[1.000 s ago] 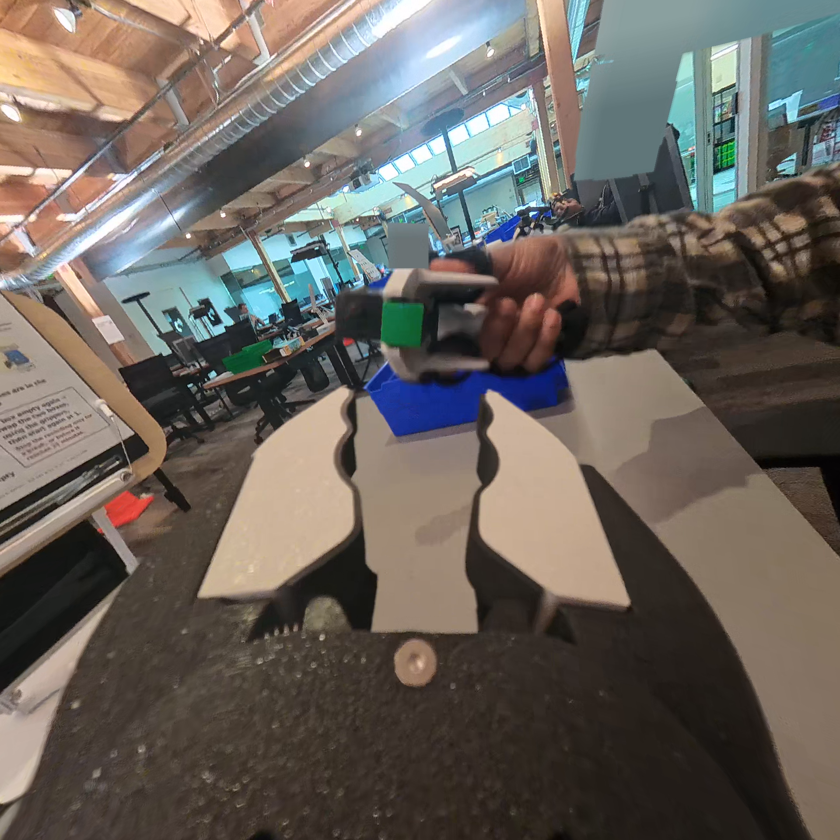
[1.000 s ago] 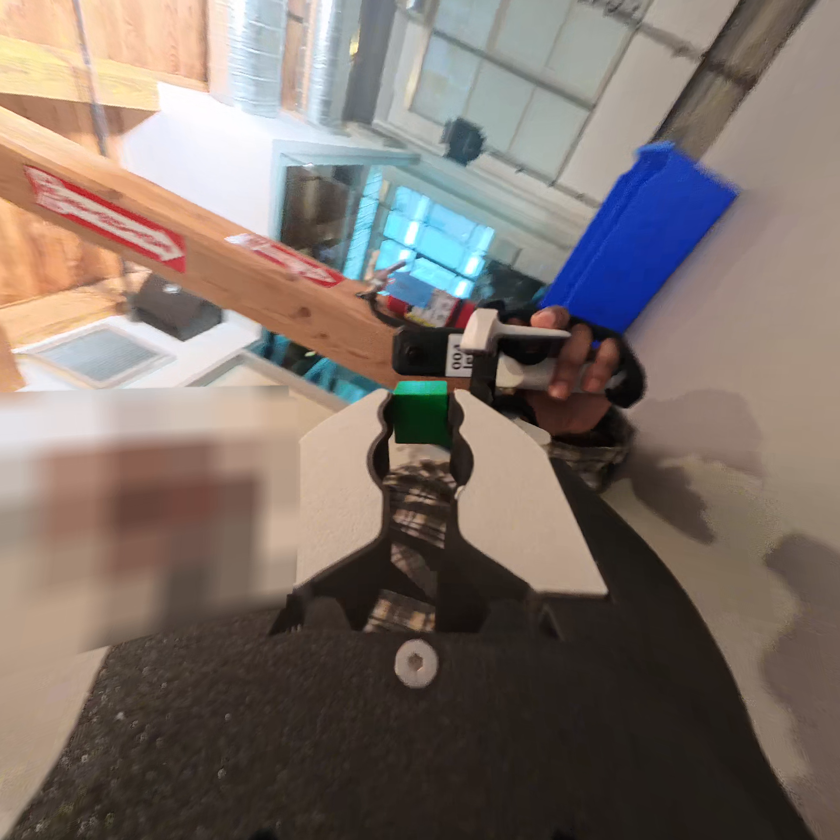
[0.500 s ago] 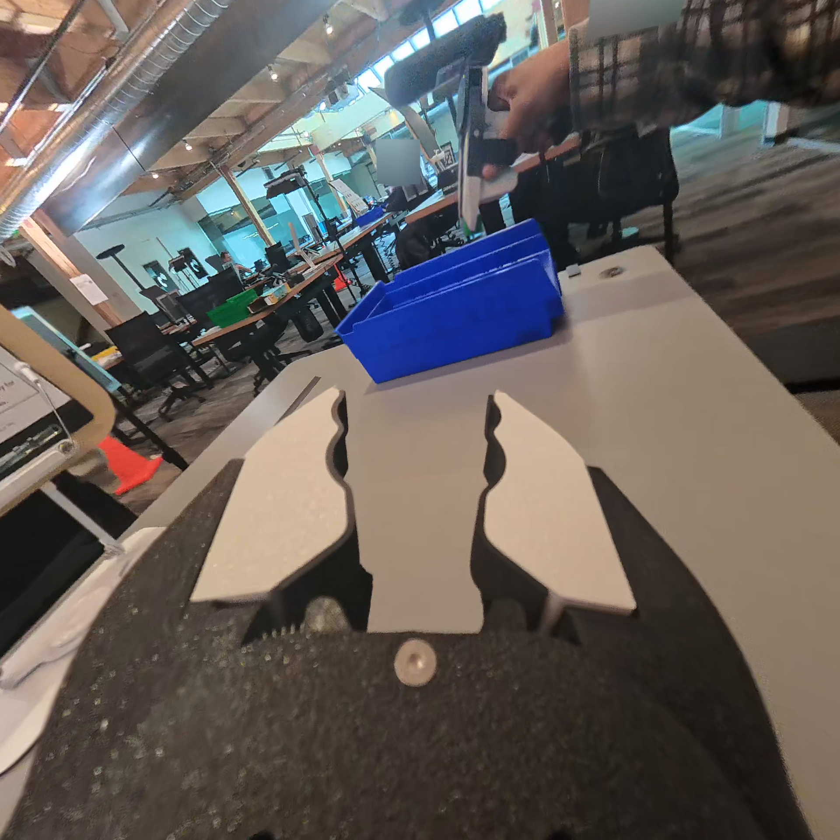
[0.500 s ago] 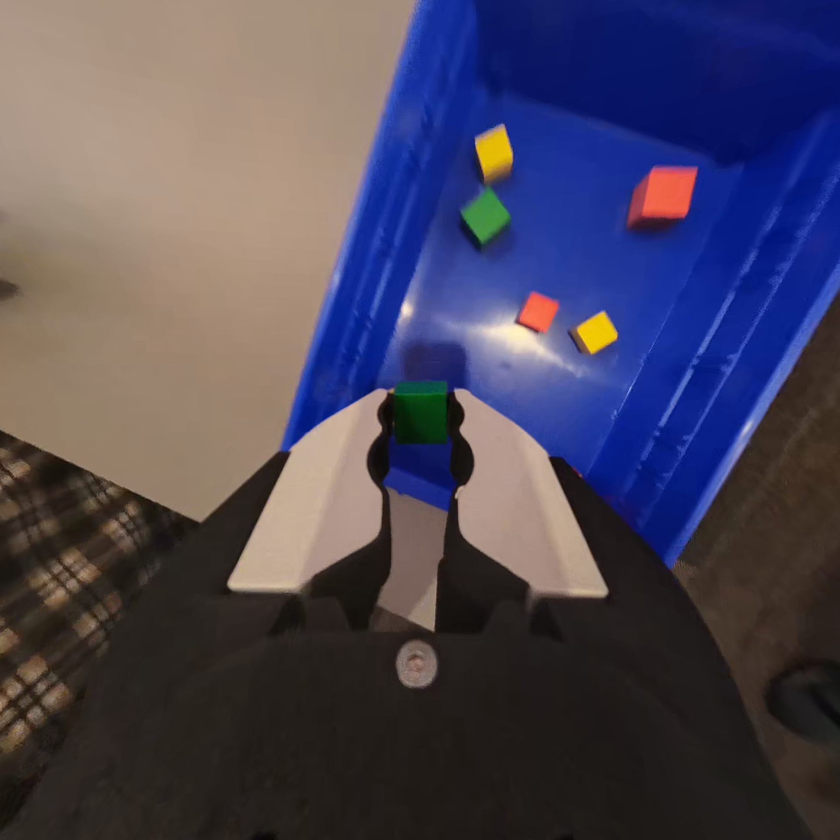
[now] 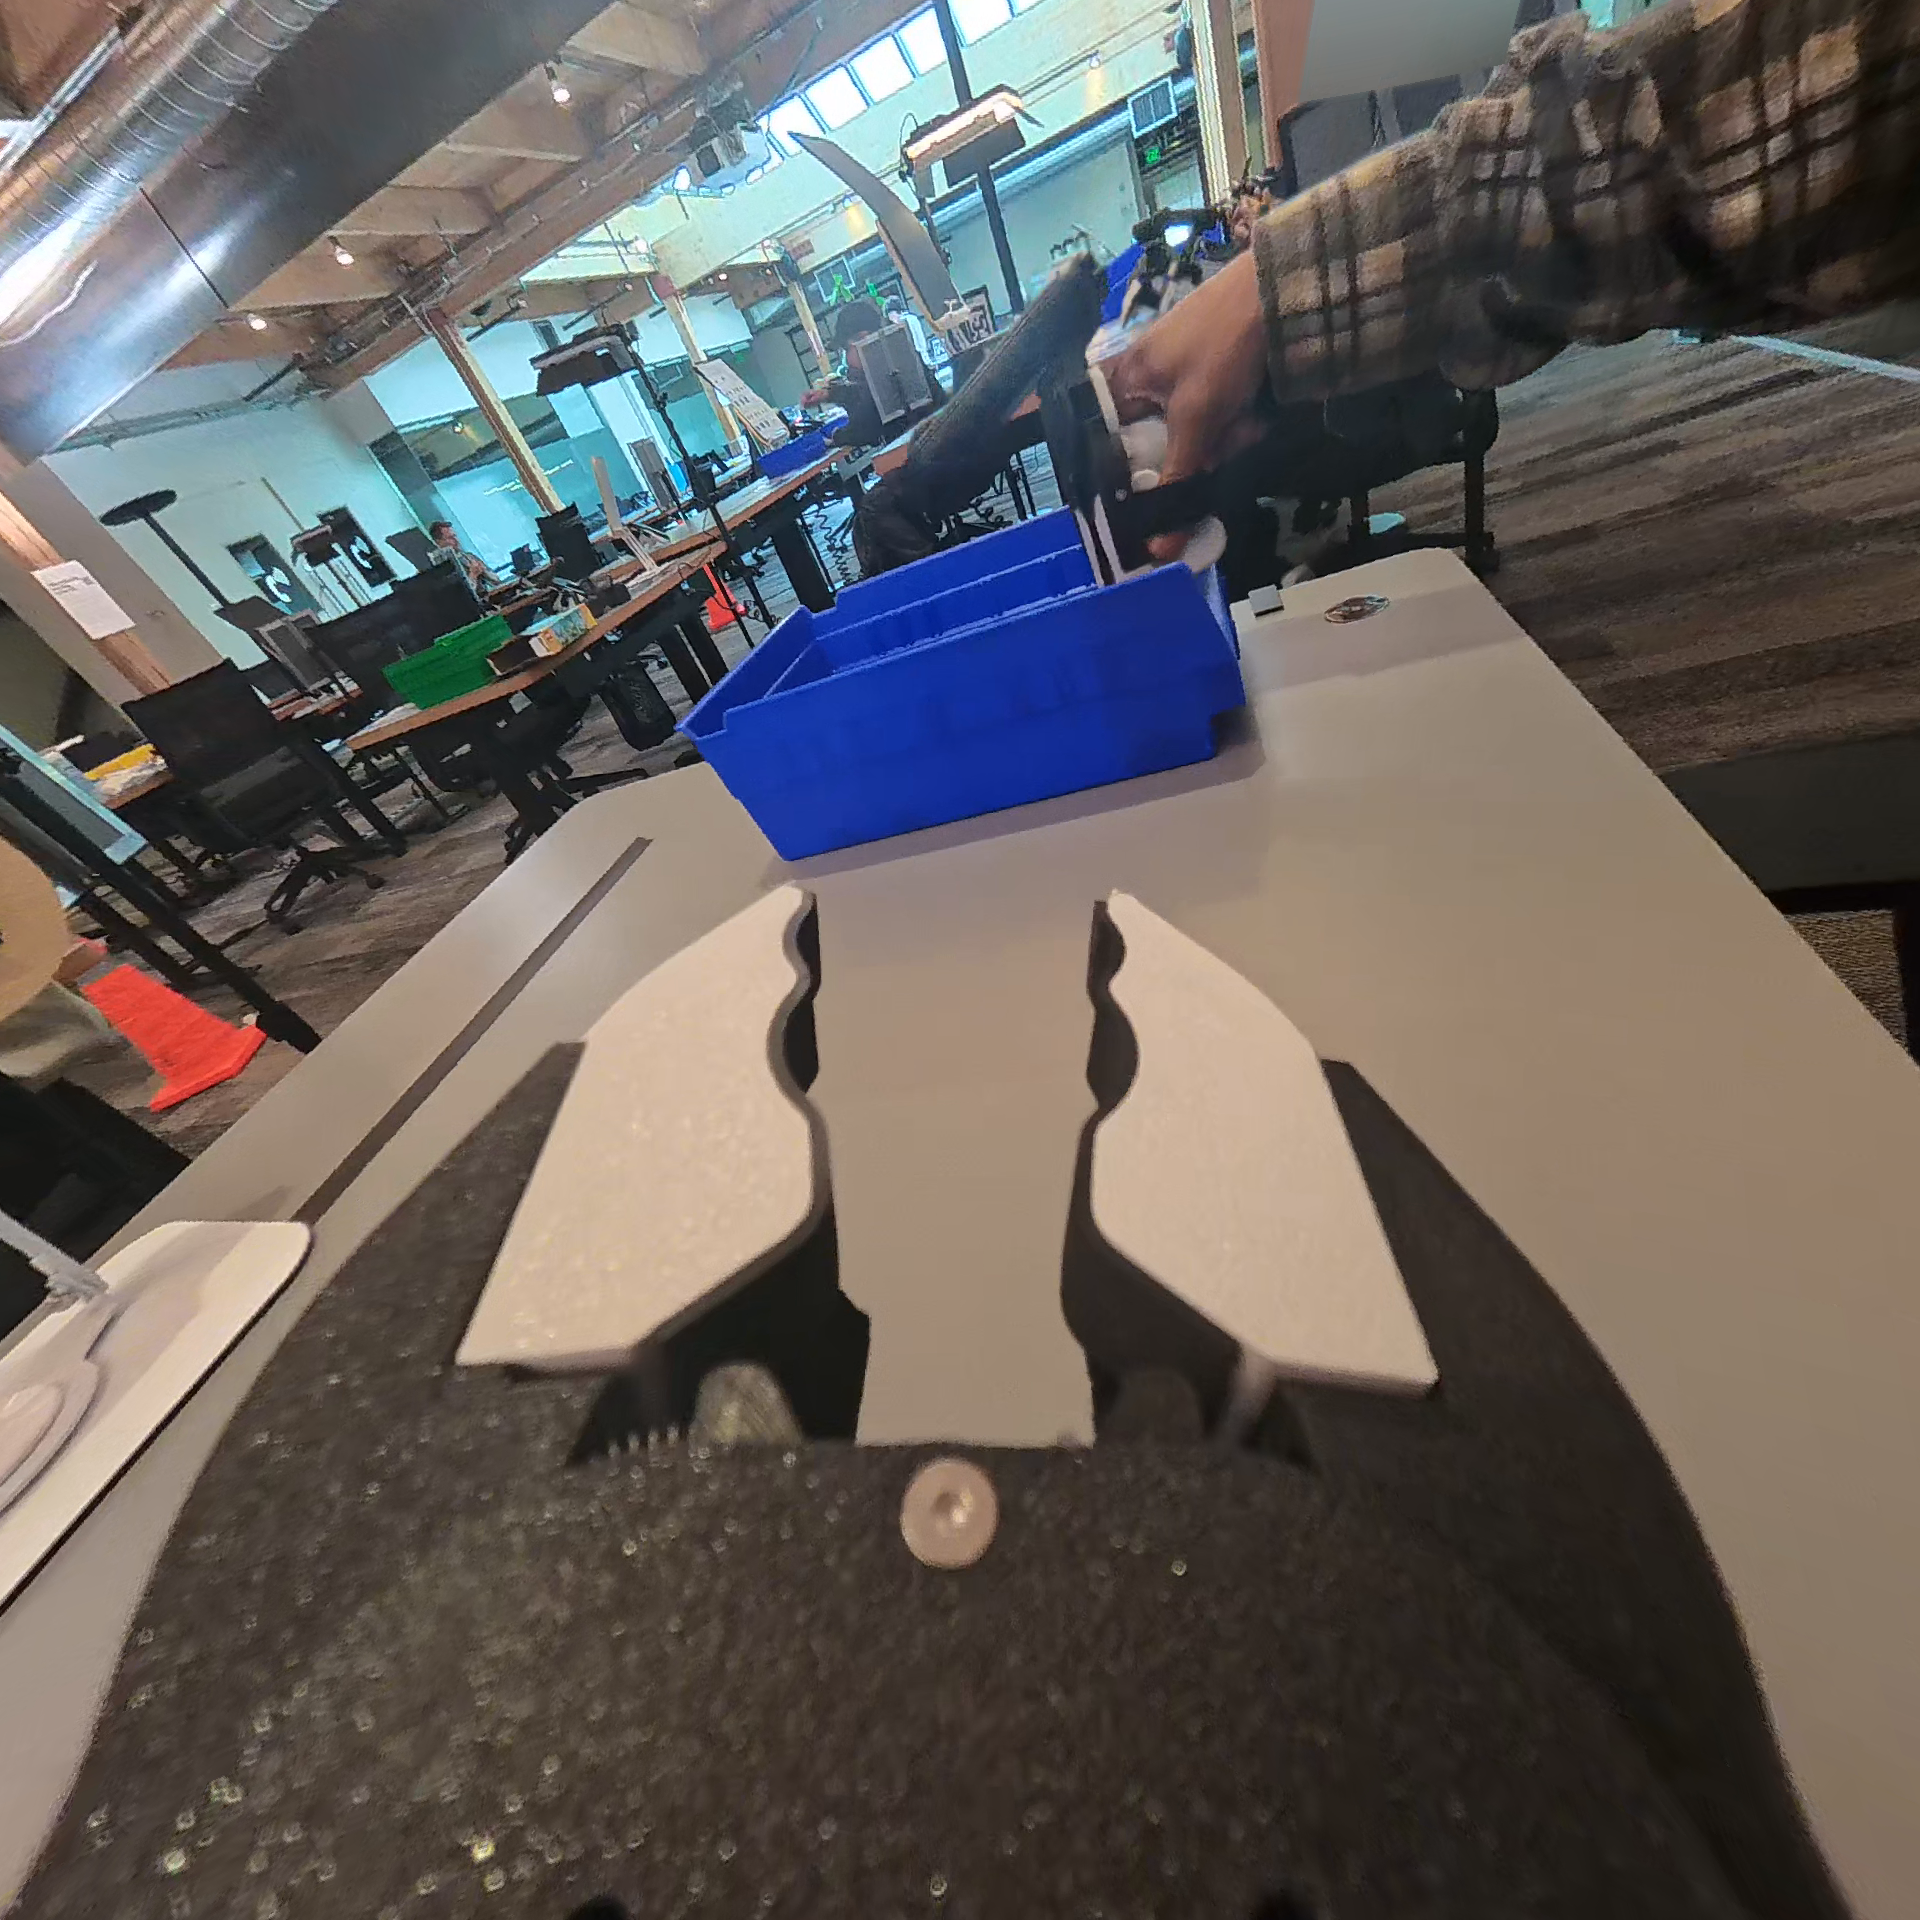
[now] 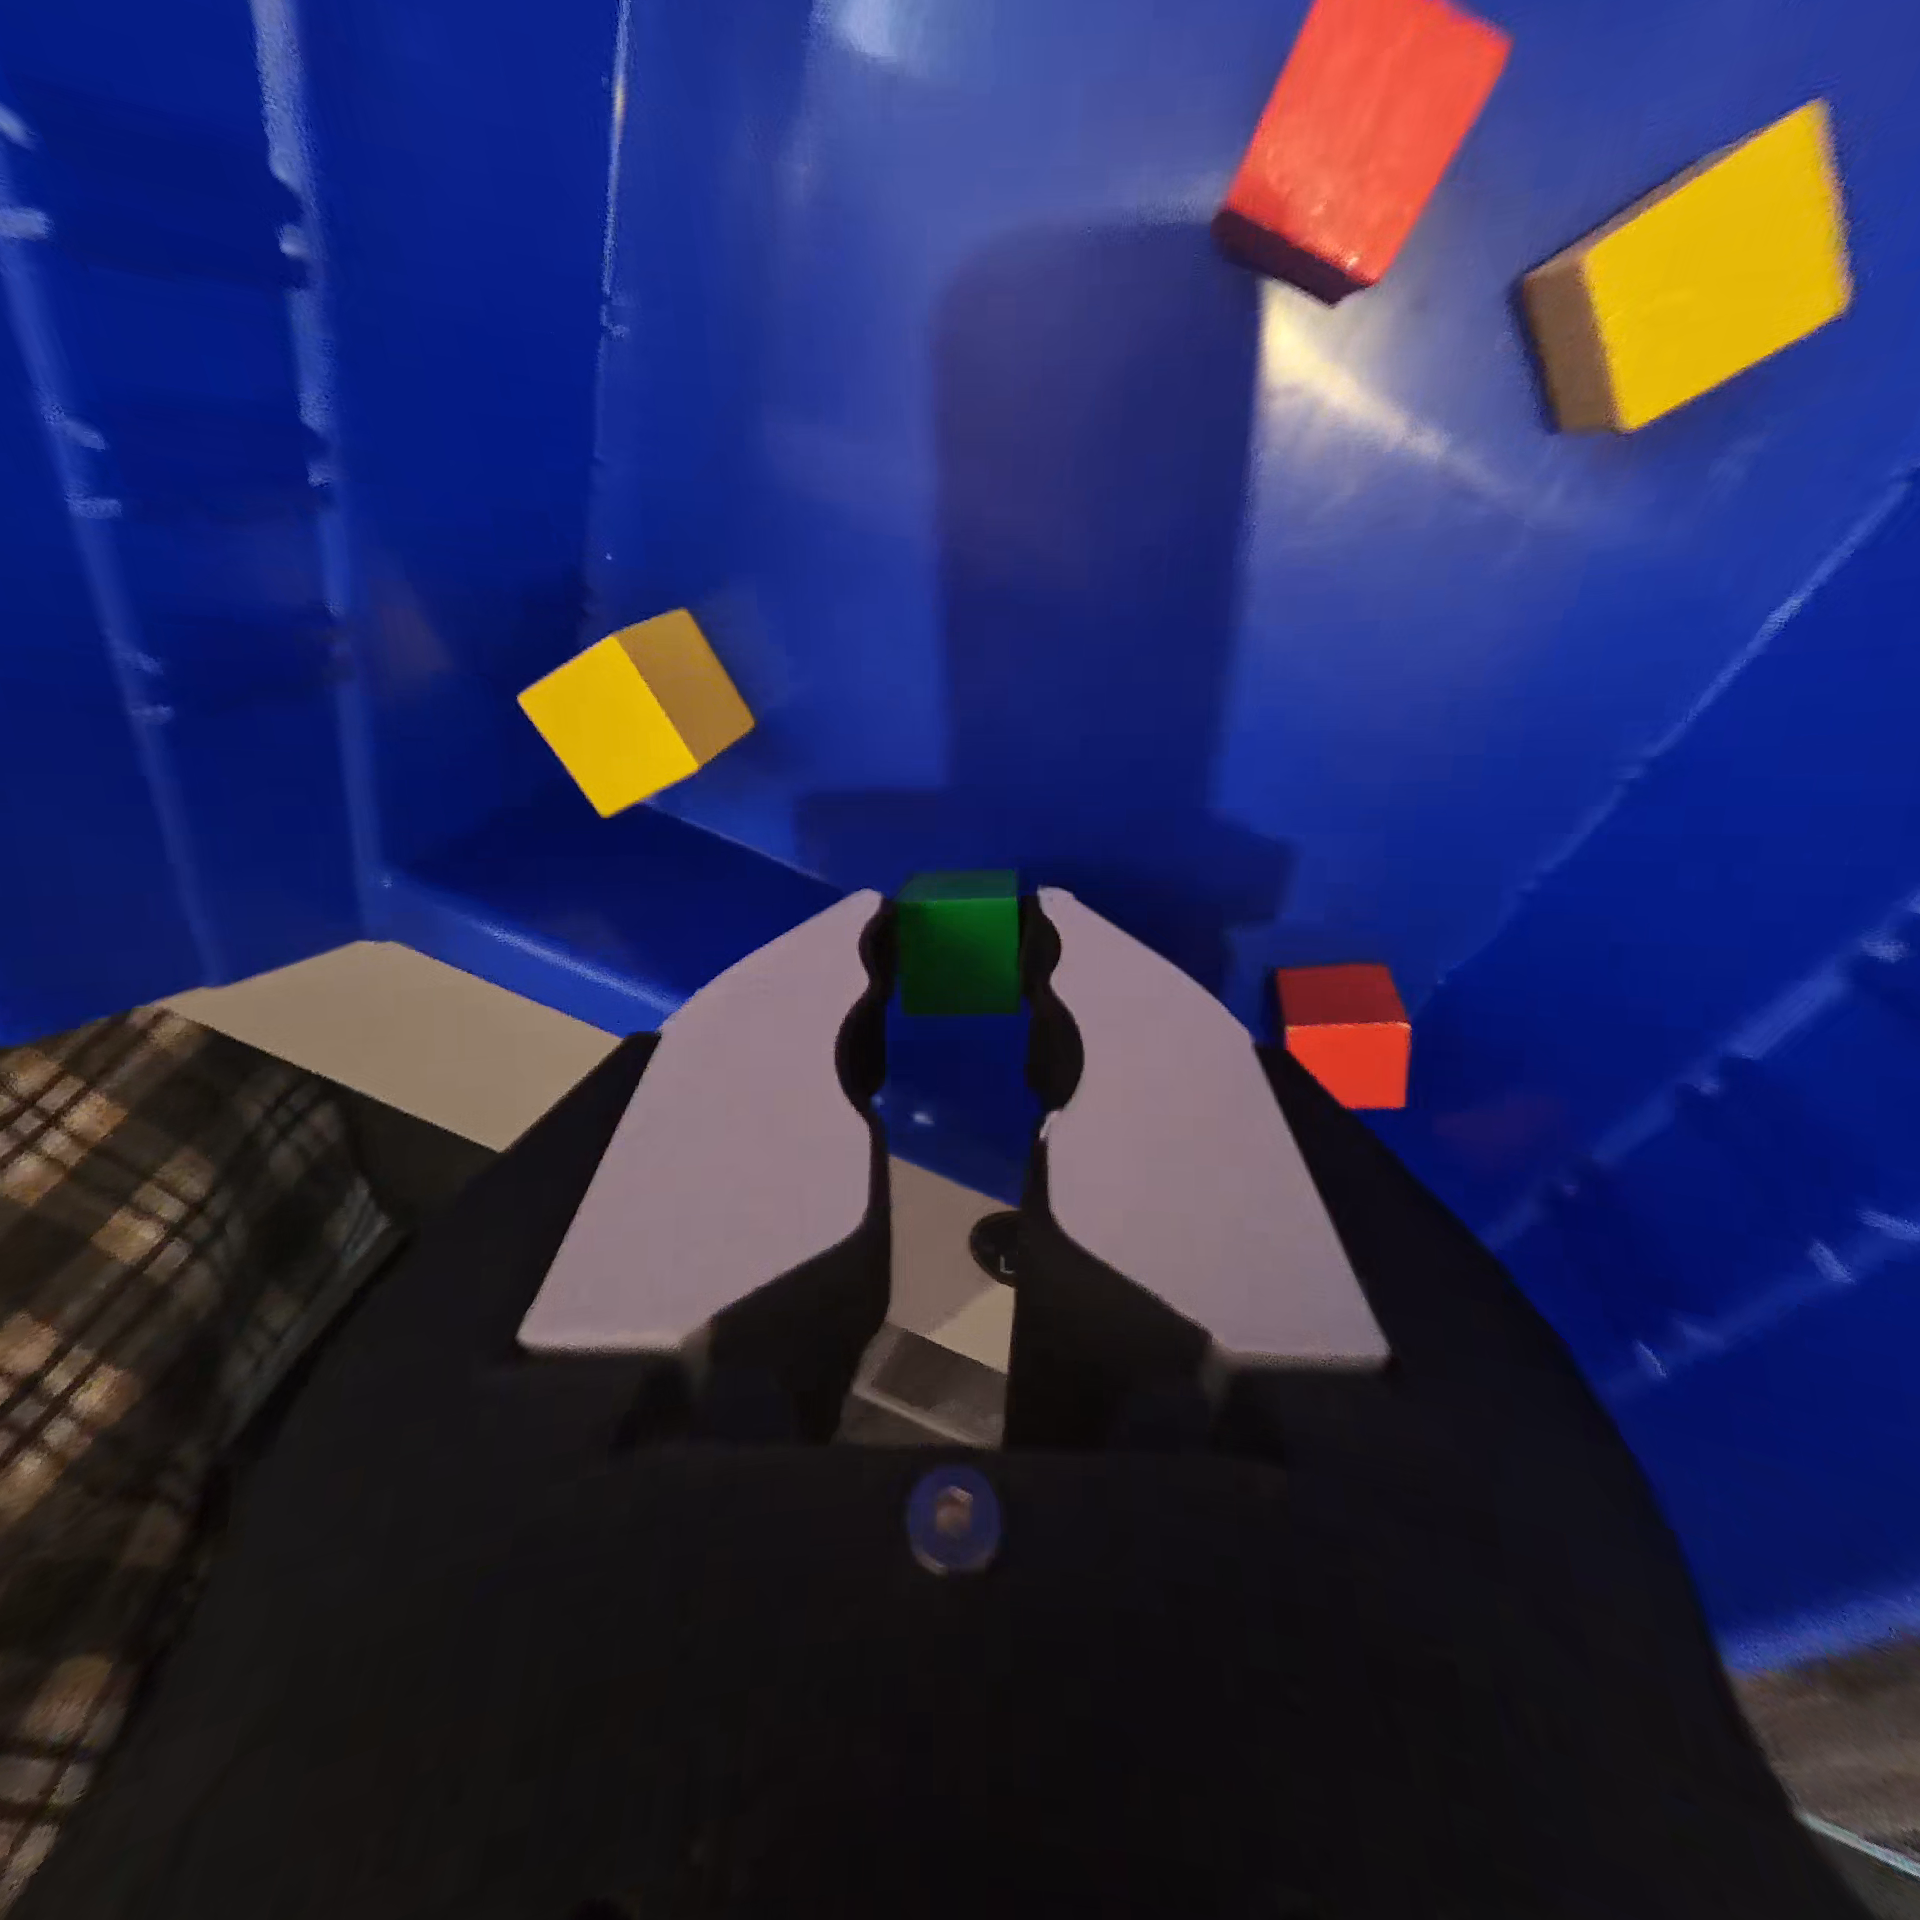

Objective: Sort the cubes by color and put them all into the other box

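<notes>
Left tongs [image 5: 951, 935] spread over grey table [image 5: 1403, 935], blue boxes [image 5: 966, 717] ahead

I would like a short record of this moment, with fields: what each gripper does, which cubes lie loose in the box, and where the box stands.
right gripper: shut on the green cube, lowered into the blue box
left gripper: open, empty, low over the grey table
loose cubes in the box: two yellow, two red
box position: on the table's far end, ahead of the left gripper
second box: behind the first, contents hidden
</notes>
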Demonstrator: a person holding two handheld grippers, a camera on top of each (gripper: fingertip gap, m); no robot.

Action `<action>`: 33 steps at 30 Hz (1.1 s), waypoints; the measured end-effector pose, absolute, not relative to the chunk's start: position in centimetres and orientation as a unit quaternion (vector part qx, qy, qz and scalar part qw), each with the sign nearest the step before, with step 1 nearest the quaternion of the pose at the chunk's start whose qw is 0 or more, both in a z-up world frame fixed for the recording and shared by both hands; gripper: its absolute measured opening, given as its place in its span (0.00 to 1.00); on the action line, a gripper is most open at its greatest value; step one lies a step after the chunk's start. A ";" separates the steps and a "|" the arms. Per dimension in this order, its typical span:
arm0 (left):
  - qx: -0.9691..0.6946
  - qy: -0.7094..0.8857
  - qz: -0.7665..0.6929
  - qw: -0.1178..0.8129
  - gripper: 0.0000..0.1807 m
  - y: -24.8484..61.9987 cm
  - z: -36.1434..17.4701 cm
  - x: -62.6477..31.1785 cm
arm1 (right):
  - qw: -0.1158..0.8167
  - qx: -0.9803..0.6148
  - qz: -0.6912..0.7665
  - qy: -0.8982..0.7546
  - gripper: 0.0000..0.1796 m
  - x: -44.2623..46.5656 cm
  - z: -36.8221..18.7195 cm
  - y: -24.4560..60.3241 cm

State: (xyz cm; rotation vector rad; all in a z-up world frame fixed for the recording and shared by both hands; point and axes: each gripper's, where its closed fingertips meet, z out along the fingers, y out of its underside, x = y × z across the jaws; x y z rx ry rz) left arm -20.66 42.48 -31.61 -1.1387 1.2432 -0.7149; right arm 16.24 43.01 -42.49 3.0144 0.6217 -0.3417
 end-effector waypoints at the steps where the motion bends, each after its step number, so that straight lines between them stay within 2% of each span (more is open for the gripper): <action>1: -0.494 0.539 -0.310 0.608 0.27 42.5 -31.7 -20.6 | 0.029 0.974 -0.115 0.195 0.18 16.2 -42.7 42.9; 2: -0.495 0.539 -0.310 0.606 0.27 42.5 -31.7 -20.6 | 0.029 0.975 -0.109 0.191 0.28 16.4 -42.5 43.0; 5: -0.500 0.535 -0.314 0.604 0.28 42.6 -31.8 -20.8 | -0.030 0.981 -0.076 0.175 0.39 17.4 -38.7 45.0; 8: -0.502 0.533 -0.316 0.604 0.28 42.5 -31.6 -21.0 | -0.175 0.968 -0.100 0.147 0.37 15.9 -29.9 48.1; 12: -0.509 0.528 -0.302 0.609 0.29 42.6 -31.3 -21.6 | -0.396 0.885 -0.181 0.168 0.34 9.5 -17.5 49.6; 15: -0.510 0.518 -0.298 0.618 0.29 42.5 -30.5 -22.3 | -0.508 0.802 -0.242 0.201 0.35 3.4 -13.5 48.6; 19: -0.525 0.495 -0.288 0.630 0.29 42.8 -29.4 -23.6 | -0.561 0.713 -0.348 0.235 0.38 -5.5 -15.6 47.3; 25: -0.573 0.471 -0.212 0.636 0.28 42.8 -28.4 -29.5 | -0.597 0.634 -0.423 0.249 0.39 -15.6 -24.1 49.0; 33: -0.700 0.450 -0.026 0.554 0.28 40.8 -25.7 -48.8 | -0.577 0.615 -0.442 0.306 0.36 -21.9 -30.5 49.1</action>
